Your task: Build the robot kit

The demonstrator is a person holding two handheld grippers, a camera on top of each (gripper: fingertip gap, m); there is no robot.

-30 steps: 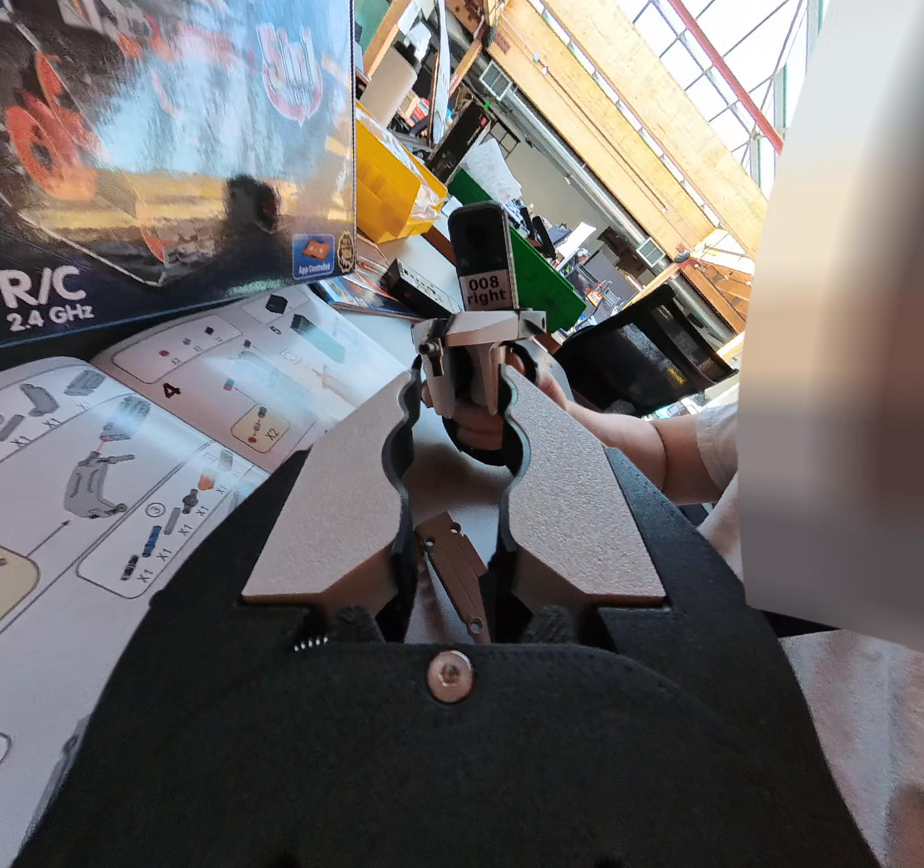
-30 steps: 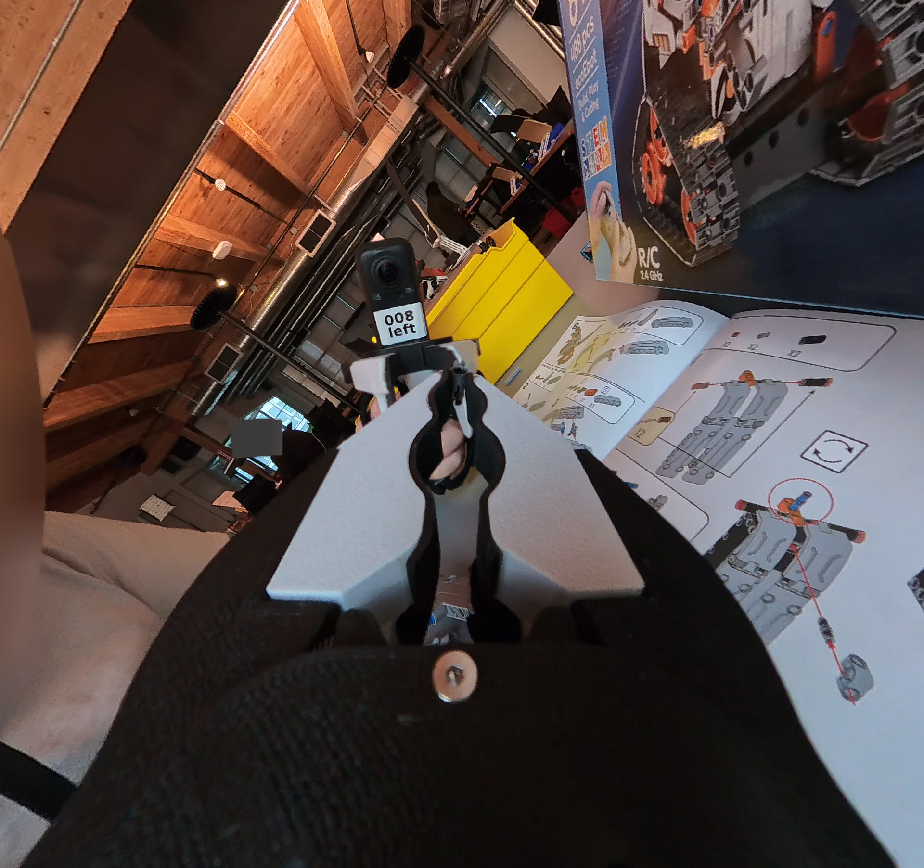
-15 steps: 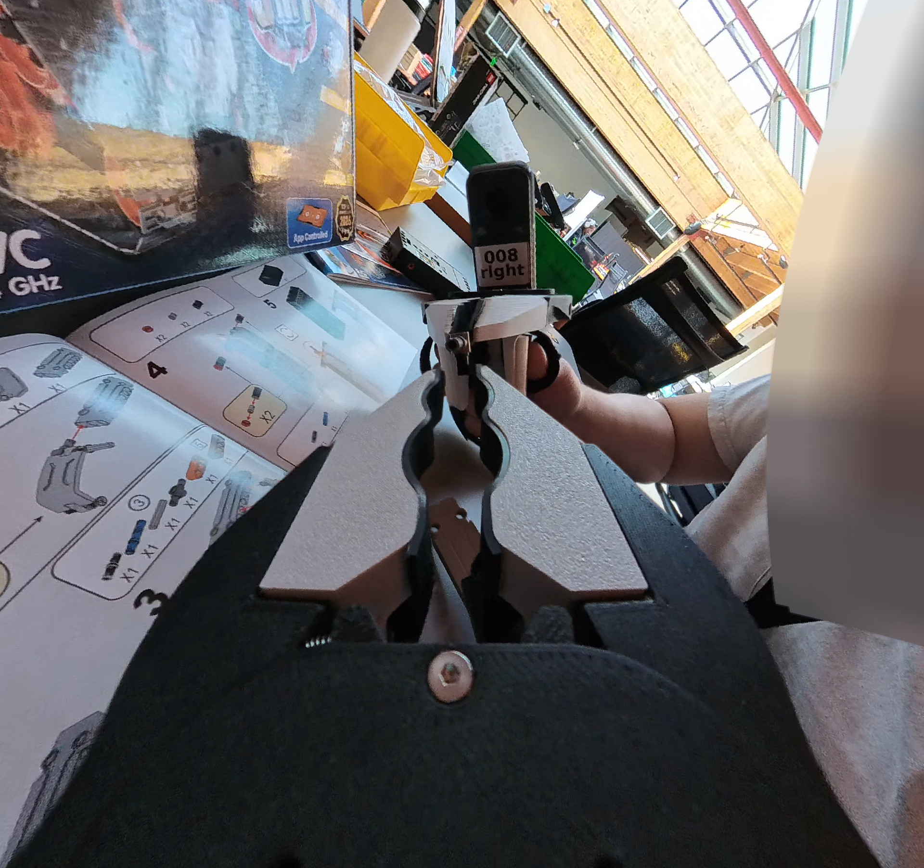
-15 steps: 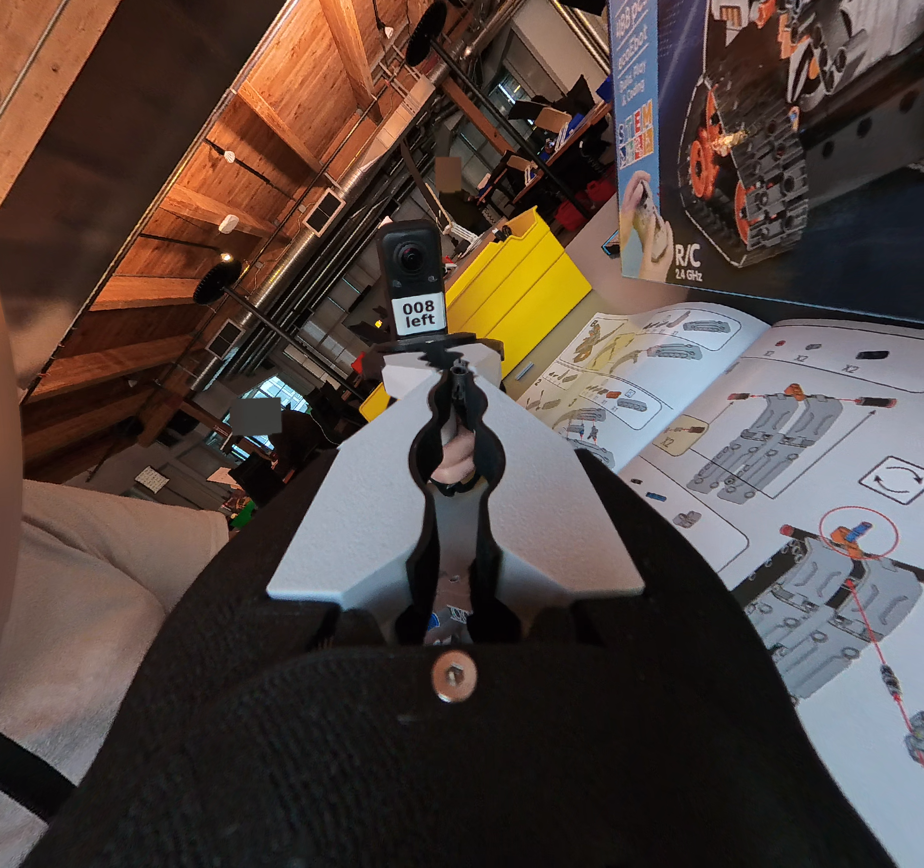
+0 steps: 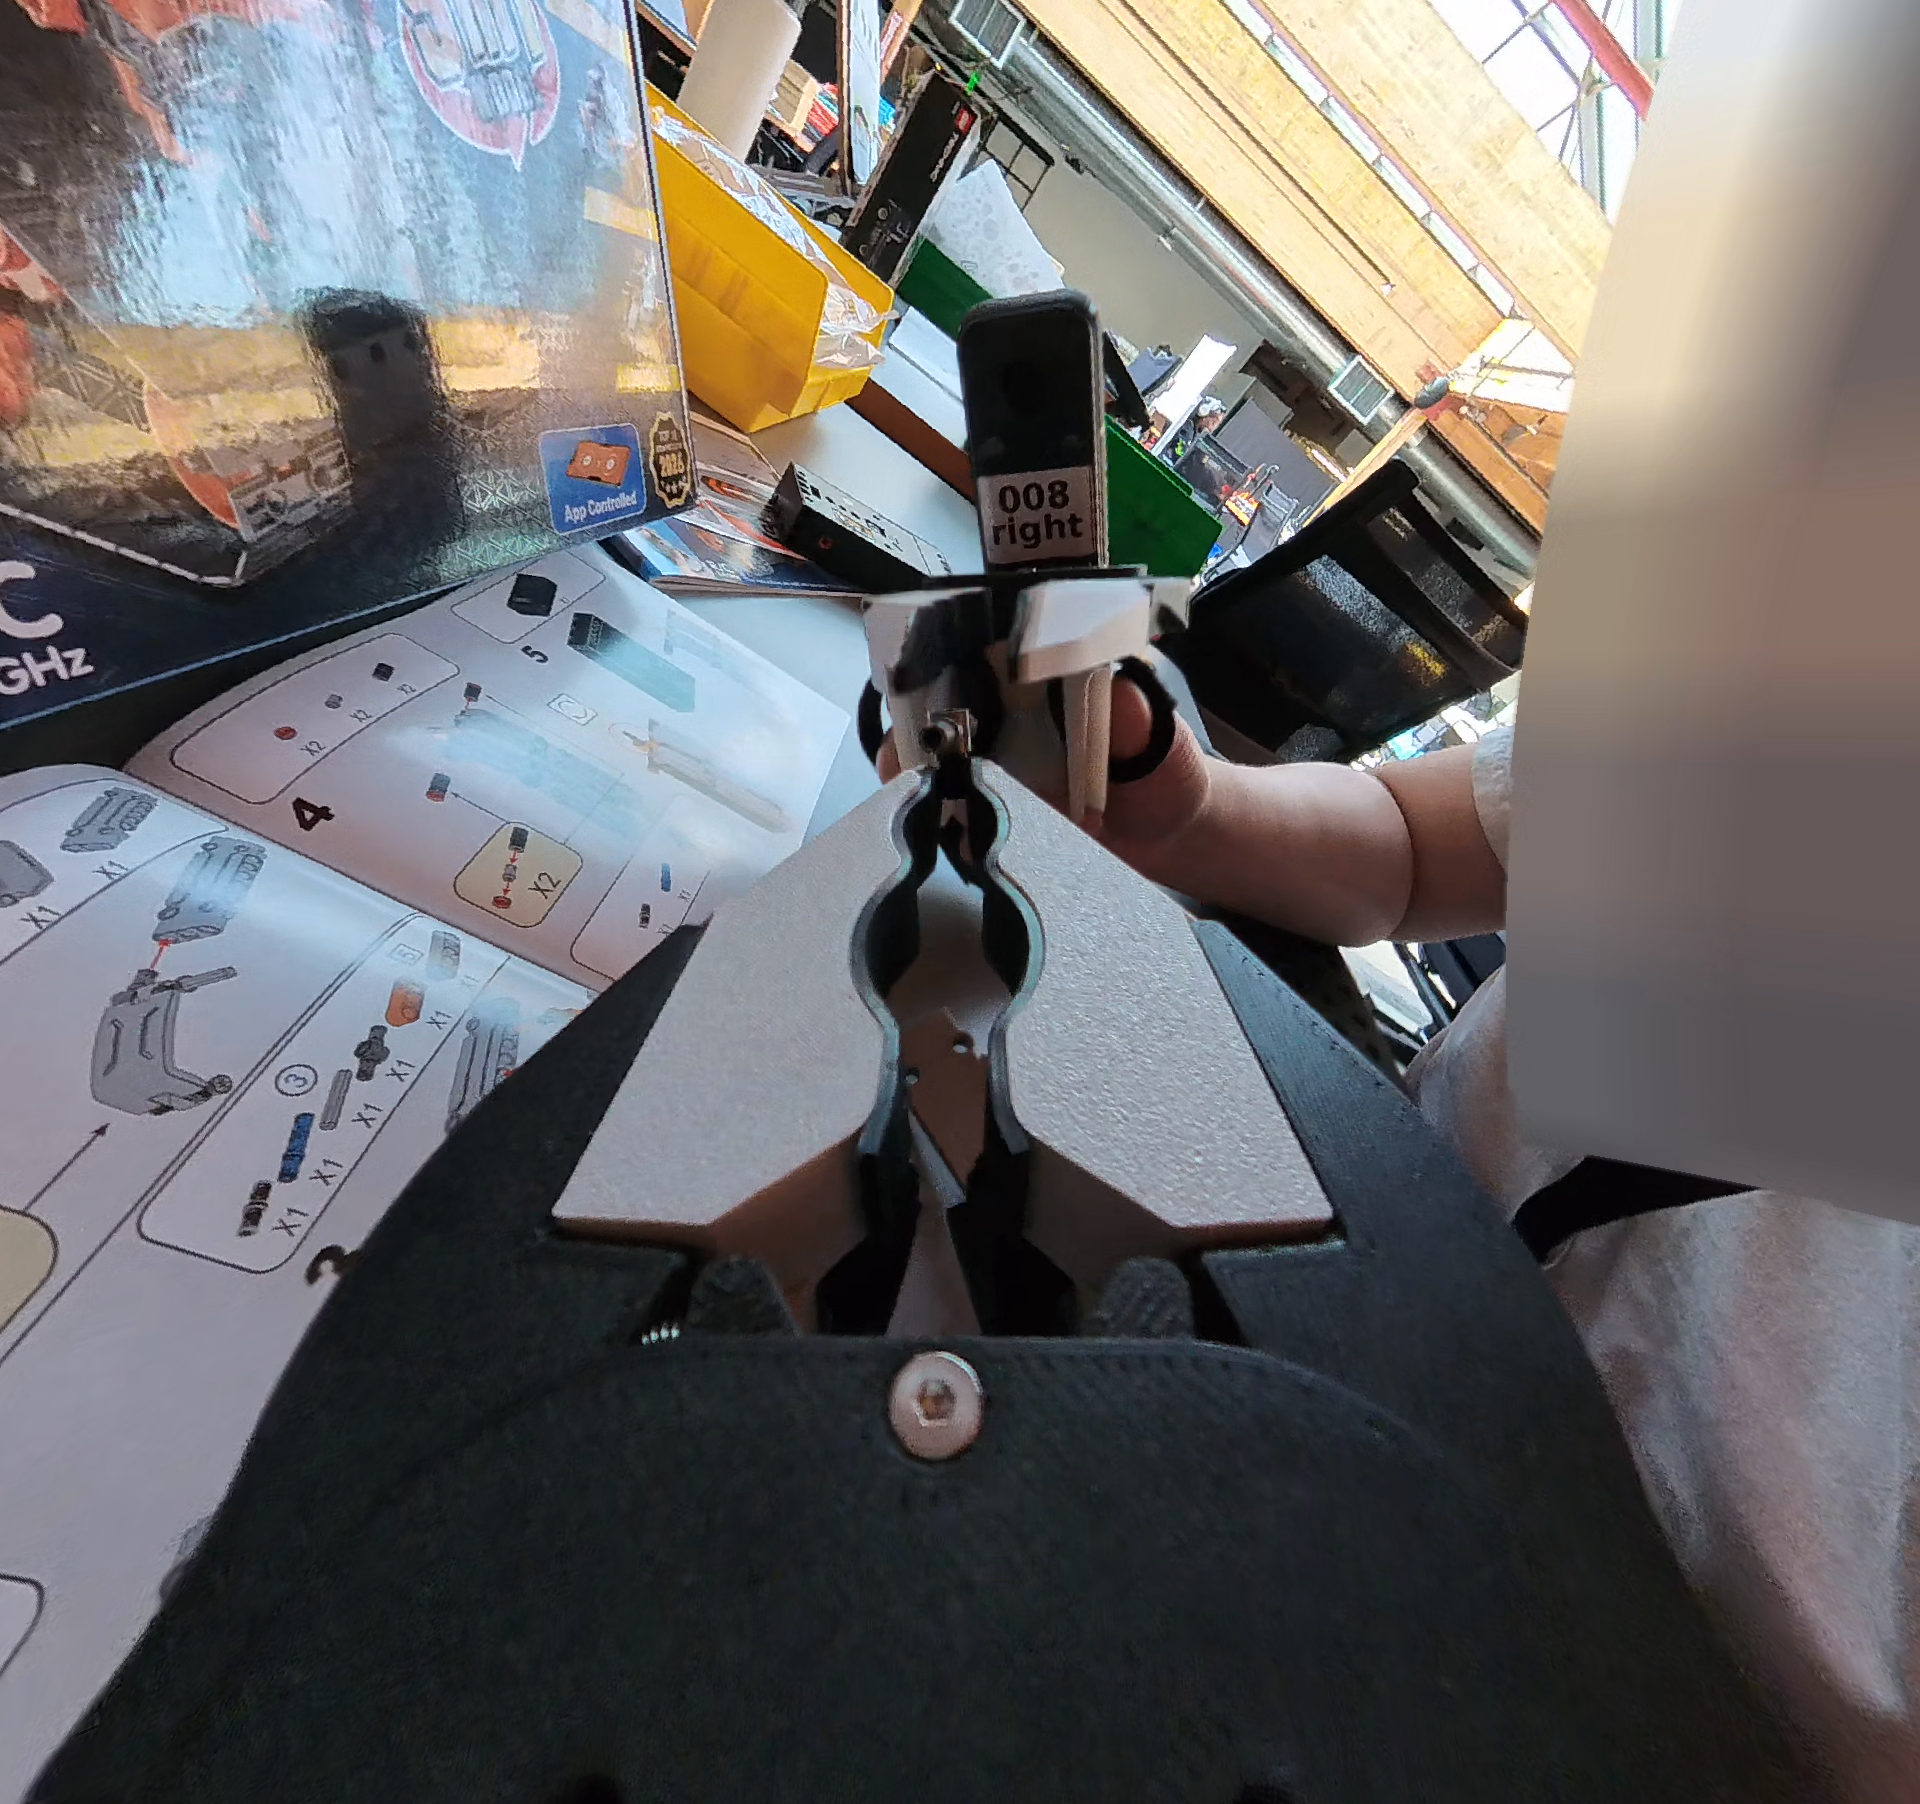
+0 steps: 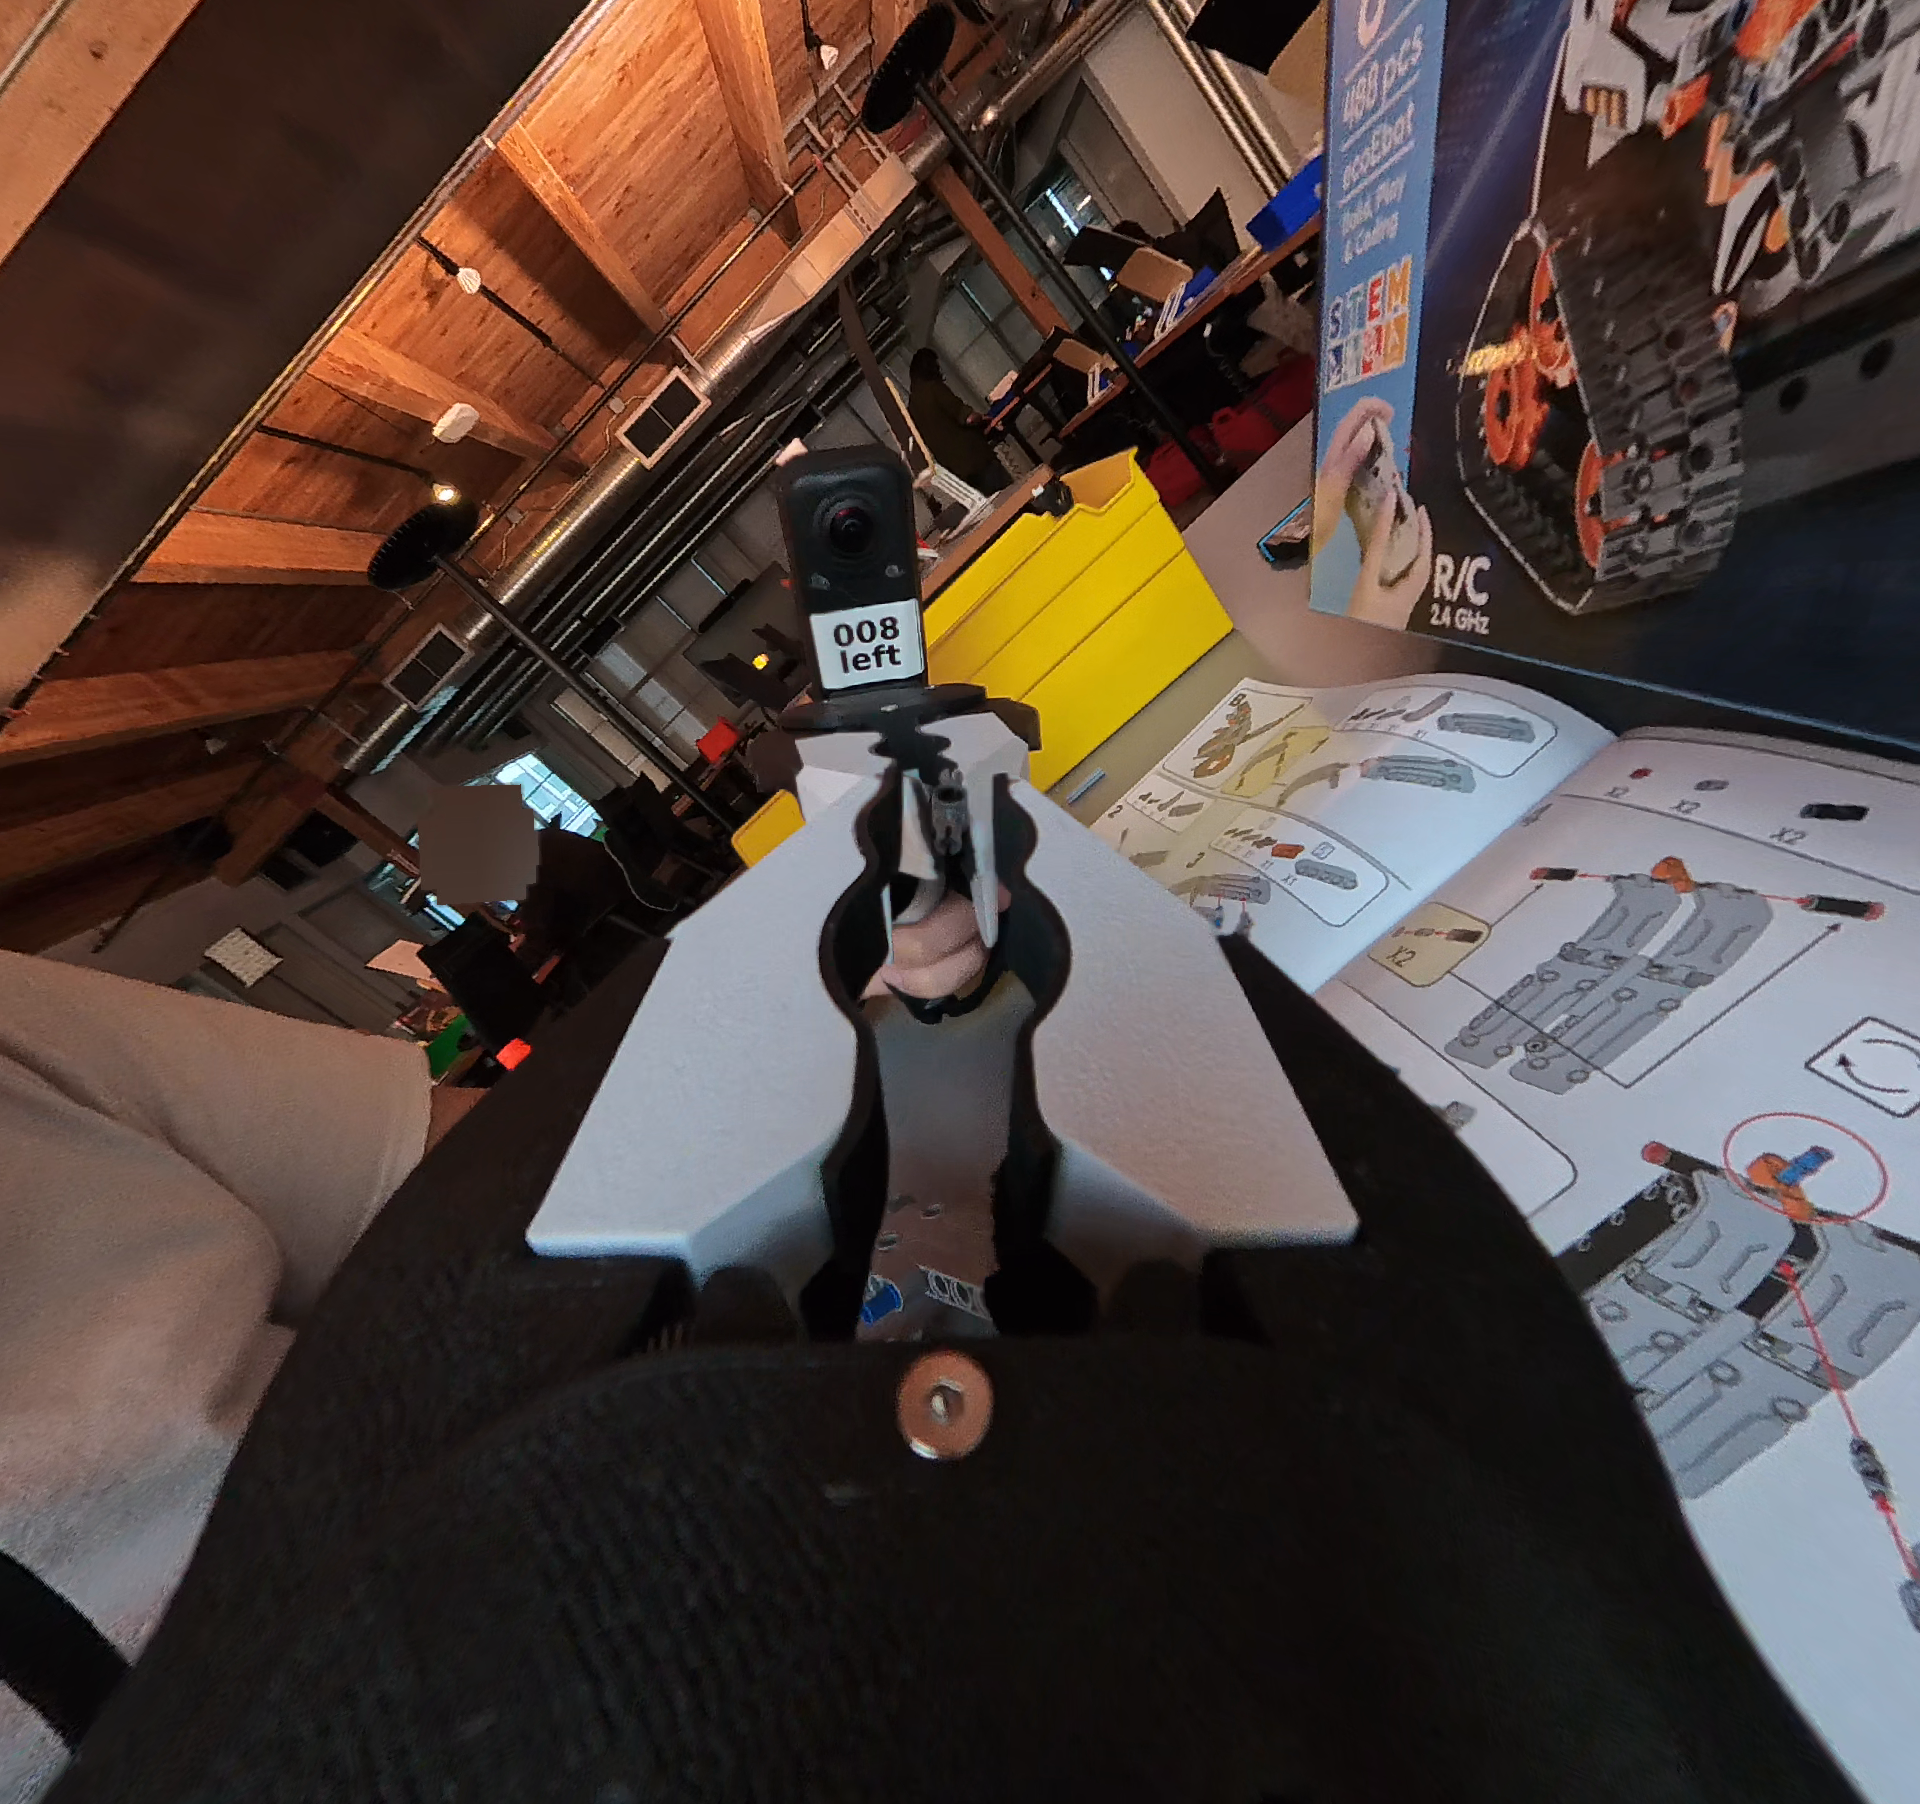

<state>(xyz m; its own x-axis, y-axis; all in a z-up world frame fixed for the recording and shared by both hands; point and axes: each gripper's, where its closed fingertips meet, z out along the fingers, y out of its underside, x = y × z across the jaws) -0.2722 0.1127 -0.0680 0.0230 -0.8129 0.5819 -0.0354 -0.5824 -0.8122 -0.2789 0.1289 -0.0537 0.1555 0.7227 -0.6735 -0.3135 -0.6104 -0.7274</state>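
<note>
Left wrist view: your left tool (image 5: 951, 783) fills the lower centre of the frame. Its two fingers are drawn together, leaving only a narrow wavy slit that all but closes at the tips. Directly above those tips, your right tool (image 5: 940, 752) points back at you, tip to tip. A small grey part (image 5: 940, 736) sits at the meeting point, touching both sets of tips. You cannot tell from this view whether the left tool also pinches it. A hand (image 5: 1164, 798) holds the right tool at centre right.

An open instruction booklet (image 5: 260, 923) lies flat on the worktop (image 5: 894, 445) at the left of the frame. A large printed toy box (image 5: 312, 196) stands upright behind the booklet, at upper left. A yellow bin (image 5: 748, 300) stands just beside the box, towards the upper centre. A black container (image 5: 1351, 611) sits at centre right, behind the hand.

Right wrist view: your right tool (image 6: 943, 778) has its fingers pressed together on the small grey part (image 6: 948, 807), which sits just above centre. The fingers of the left tool (image 6: 987, 881) appear through the gap, flanking the part. The booklet (image 6: 1558, 923) lies at the right of the frame, the box (image 6: 1662, 248) stands at upper right, and the yellow bin (image 6: 1070, 591) is just right of centre.
</note>
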